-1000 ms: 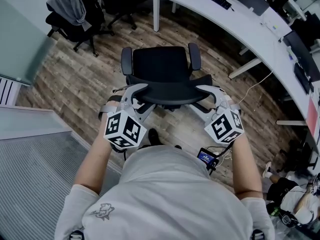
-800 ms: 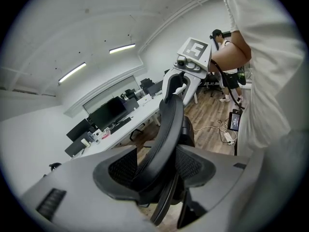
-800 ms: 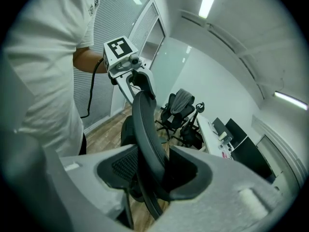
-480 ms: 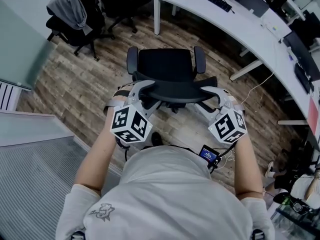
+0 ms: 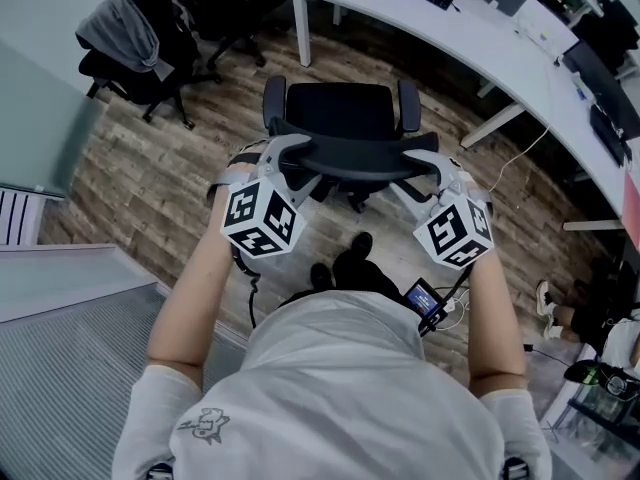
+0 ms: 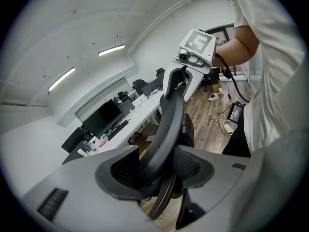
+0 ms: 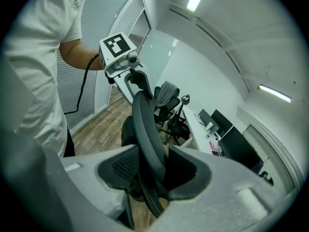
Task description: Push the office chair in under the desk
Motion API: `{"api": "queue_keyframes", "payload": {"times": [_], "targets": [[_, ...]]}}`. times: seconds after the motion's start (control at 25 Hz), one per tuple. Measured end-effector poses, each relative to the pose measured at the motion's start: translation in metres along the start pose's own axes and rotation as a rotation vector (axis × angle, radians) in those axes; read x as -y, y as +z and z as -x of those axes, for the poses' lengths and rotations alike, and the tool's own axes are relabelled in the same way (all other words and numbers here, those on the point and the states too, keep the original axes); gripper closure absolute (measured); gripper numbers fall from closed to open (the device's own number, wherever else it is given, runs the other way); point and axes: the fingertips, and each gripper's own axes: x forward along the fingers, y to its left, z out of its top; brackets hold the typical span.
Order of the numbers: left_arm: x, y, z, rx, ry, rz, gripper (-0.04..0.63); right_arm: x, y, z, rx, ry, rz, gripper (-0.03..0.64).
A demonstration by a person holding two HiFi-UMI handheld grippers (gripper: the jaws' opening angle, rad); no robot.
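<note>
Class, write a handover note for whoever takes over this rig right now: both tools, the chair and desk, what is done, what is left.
Left tool: shut on the backrest's top rim of the black office chair; its jaws have just been closing.
Right tool: shut on the same rim, other end; its jaws were also just closing.
Chair: faces the white curved desk, seat not yet under it.
Done: both grips.
Left: push the chair in under the desk.
</note>
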Motion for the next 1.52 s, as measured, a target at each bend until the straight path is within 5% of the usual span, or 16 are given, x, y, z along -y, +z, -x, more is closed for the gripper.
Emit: {"api": "queue_keyframes", "payload": {"times": [1.52], "targets": [[-0.152, 0.098, -0.227, -0.011, -0.100, -0.091, 0.397, 0.240, -0.130, -0.046, -0.037, -0.091, -0.059, 0.437]]}}
